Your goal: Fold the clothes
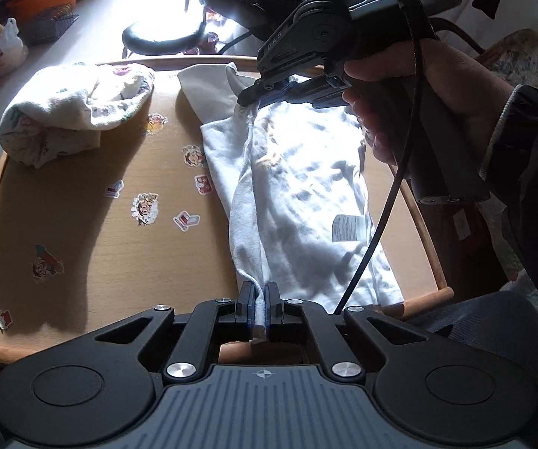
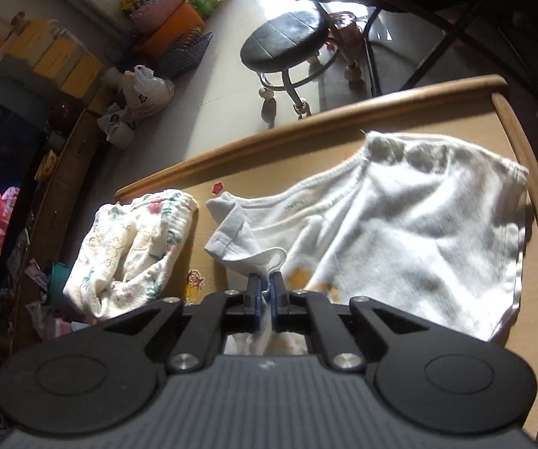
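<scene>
A white T-shirt (image 1: 306, 194) lies spread on the right half of the wooden table (image 1: 100, 224). My left gripper (image 1: 259, 292) is shut on the shirt's near edge, at the end of a raised fold line. My right gripper (image 1: 248, 100) is shut on the far end of the same fold, near the sleeve. In the right wrist view the right gripper (image 2: 265, 280) pinches white cloth beside the sleeve, with the T-shirt (image 2: 399, 224) spread beyond it. The cloth between both grippers is lifted into a ridge.
A crumpled floral garment (image 1: 70, 112) lies at the table's far left and shows in the right wrist view (image 2: 130, 247). Stickers (image 1: 145, 207) dot the tabletop. A black stool (image 2: 287, 41) stands beyond the far rim. Boxes and bags sit on the floor at left.
</scene>
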`<action>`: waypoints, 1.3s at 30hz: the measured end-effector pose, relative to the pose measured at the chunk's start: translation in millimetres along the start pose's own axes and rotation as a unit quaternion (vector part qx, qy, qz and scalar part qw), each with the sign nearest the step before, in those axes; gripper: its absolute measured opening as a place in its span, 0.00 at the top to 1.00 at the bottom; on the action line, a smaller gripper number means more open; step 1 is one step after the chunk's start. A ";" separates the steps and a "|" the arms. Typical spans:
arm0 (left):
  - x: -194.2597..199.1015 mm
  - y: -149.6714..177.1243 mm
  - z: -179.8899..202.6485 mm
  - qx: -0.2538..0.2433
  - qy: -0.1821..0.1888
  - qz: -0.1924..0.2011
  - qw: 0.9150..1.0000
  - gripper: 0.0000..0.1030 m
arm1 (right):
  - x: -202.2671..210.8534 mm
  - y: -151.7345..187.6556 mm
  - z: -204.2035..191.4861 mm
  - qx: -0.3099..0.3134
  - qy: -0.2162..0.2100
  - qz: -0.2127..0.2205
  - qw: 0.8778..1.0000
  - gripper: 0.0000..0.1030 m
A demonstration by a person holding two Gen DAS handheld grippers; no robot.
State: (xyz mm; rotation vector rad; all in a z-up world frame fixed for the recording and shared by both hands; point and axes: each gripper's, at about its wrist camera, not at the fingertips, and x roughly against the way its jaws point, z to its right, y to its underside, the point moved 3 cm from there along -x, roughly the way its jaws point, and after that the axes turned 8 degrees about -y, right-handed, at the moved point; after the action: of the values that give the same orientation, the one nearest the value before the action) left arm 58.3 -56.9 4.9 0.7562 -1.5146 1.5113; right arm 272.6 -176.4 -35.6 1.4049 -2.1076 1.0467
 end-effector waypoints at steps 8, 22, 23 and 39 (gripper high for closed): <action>-8.7 9.3 9.4 -0.021 -0.007 -0.019 1.000 0.95 | 2.3 9.3 16.6 -0.011 0.015 0.015 1.000 0.93; 6.4 -2.9 2.1 -0.046 -0.041 0.012 0.998 0.95 | 46.4 17.8 6.8 0.045 0.029 0.054 0.997 0.87; 7.9 -5.1 -1.3 -0.050 -0.051 0.015 0.997 0.95 | 52.7 19.7 7.0 0.046 0.030 0.059 0.997 0.85; 31.7 -13.6 10.6 -0.157 -0.088 0.022 0.983 0.95 | 54.0 154.8 -26.0 0.118 -0.023 -0.049 0.992 0.83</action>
State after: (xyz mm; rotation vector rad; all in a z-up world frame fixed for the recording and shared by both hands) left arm 54.1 -64.0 40.1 0.6855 -1.8581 1.2205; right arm 107.8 -156.1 -38.8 1.6395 -1.9744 1.2689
